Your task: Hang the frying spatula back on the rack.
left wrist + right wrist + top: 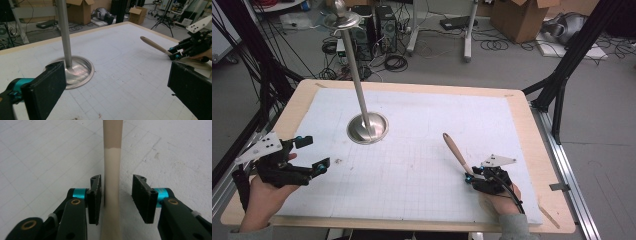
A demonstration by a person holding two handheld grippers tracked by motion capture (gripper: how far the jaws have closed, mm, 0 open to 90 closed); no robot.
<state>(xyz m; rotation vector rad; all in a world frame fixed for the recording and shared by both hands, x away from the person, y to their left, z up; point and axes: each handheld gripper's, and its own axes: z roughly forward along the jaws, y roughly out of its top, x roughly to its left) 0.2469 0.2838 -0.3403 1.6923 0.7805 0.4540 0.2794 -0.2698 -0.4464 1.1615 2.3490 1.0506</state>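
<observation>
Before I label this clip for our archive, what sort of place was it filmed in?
Most likely a lab or workshop. Cables lie loose on the grey floor by computer towers, cardboard boxes sit behind, and black frame struts flank a table covered by a gridded white mat.

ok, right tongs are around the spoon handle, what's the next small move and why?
Probably close the right tongs the rest of the way on the wooden handle. It runs between the jaws, but a clear gap shows beside the right-hand pad, so the pads don't clamp it yet. Lifting now would likely let it slip.
</observation>
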